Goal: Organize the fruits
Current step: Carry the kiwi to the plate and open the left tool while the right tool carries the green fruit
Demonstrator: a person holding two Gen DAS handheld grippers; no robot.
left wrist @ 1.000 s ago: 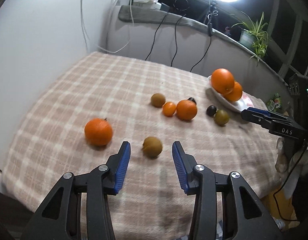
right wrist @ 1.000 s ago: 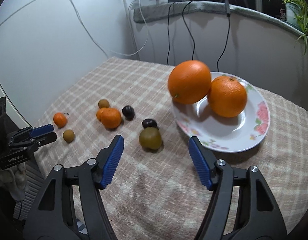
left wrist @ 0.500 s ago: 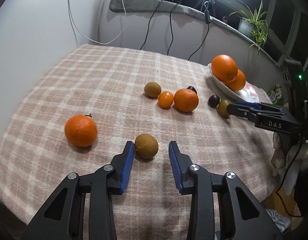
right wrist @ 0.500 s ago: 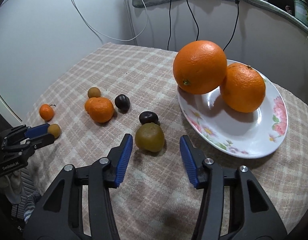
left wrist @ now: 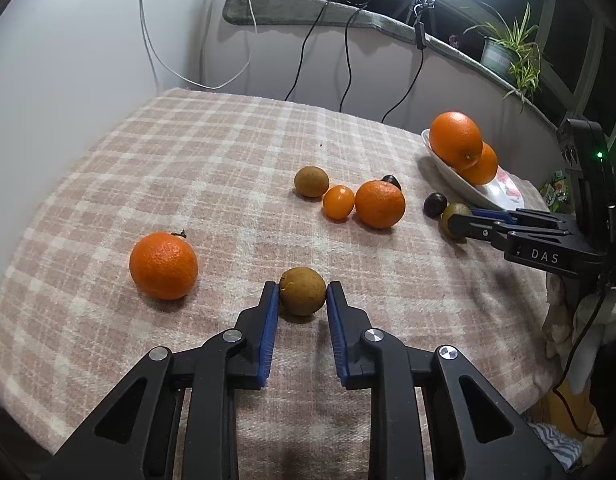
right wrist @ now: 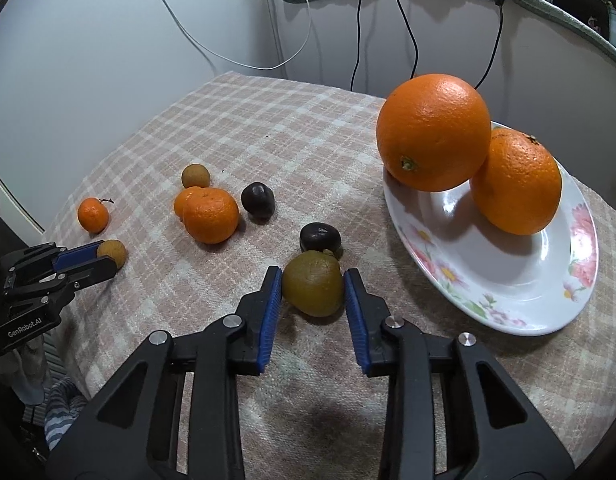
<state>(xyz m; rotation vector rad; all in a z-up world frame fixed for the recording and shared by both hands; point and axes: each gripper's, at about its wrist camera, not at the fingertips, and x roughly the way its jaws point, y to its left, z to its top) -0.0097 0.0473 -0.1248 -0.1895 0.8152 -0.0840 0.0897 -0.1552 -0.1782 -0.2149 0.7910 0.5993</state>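
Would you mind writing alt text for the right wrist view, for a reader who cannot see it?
The right gripper brackets an olive-green fruit on a checked tablecloth, its blue pads at the fruit's sides. To the right, a floral plate holds two large oranges; further left lie two dark fruits, mandarins and small brown fruits.

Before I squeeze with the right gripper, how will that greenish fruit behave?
The greenish fruit looks rounded, so it may roll on the cloth if nudged off-centre. Its dull, slightly lumpy skin suggests it could be soft; squeeze gently. The right gripper flanks it evenly, which probably helps.
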